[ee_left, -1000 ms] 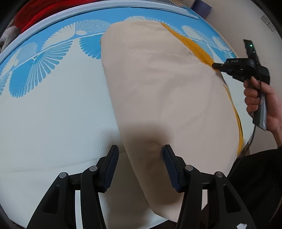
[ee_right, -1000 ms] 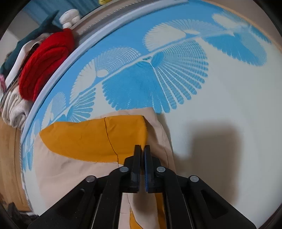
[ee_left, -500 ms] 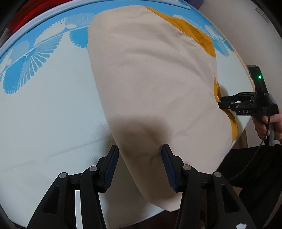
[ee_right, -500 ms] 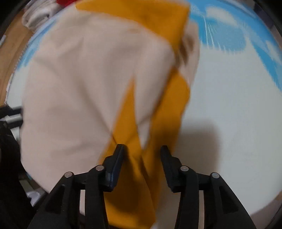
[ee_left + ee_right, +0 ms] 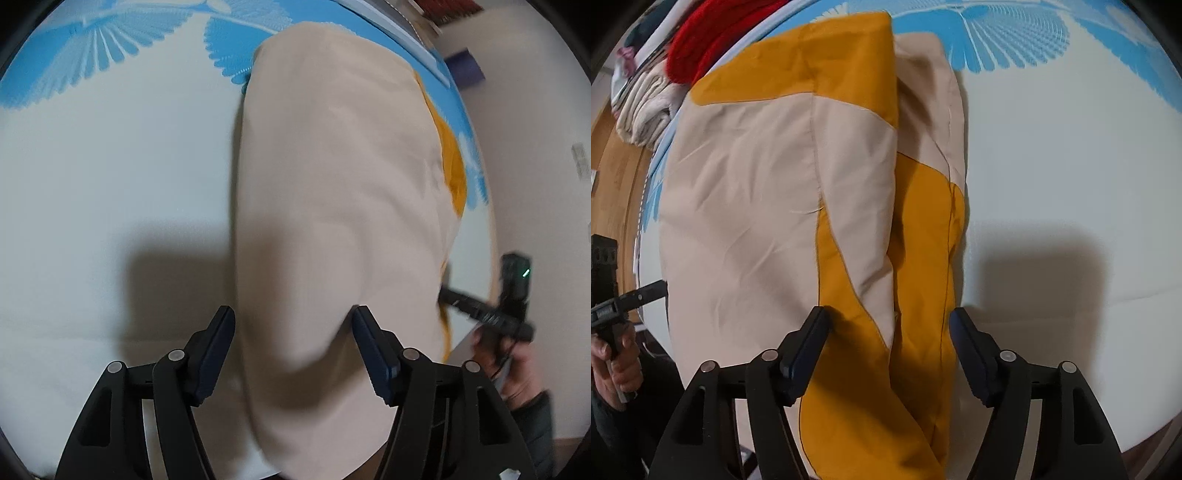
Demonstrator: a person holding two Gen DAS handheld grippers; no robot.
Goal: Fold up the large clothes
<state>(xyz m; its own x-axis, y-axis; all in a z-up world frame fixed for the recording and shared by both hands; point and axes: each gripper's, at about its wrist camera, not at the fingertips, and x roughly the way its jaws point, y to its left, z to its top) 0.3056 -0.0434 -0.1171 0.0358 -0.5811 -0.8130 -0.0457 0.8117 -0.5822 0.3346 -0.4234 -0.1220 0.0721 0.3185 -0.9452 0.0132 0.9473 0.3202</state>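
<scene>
Your left gripper point(image 5: 293, 332) and right gripper point(image 5: 888, 334) have just been opening, straddling the soft, limp beige-and-mustard folded garment point(image 5: 783, 177) ungripped; pinch its near corners.

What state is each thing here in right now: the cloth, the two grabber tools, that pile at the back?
Beige and mustard garment: folded lengthwise, lying flat on the mattress.
Left gripper: open, jaws just widened, over the beige edge.
Right gripper: open, just released, over the mustard part.
Clothes pile: heaped behind the mattress.
</scene>
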